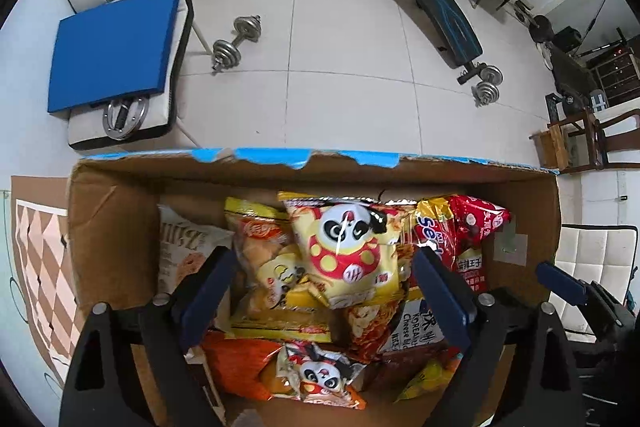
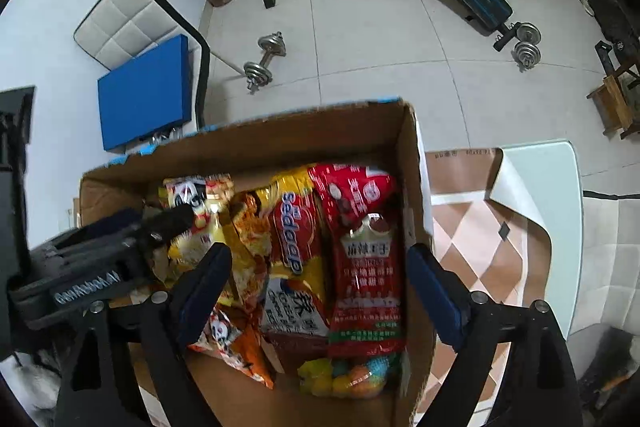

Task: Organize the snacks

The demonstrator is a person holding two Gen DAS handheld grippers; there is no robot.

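left wrist view: we see the left tongs (image 1: pixel 320 291) spread wide above the cardboard box (image 1: pixel 116 227), gripping nothing. the panda snack bag (image 1: pixel 348 251) lies on top of the other packets in the box, between the two fingers. the right tongs' blue tip (image 1: pixel 560 281) shows at the box's right wall.

right wrist view: the right tongs (image 2: pixel 320 287) also stand wide open and empty over the box's right half, above the red packet (image 2: pixel 368 267) and the sedaap packet (image 2: pixel 296 239). the box sits on the tabletop (image 2: pixel 480 227)
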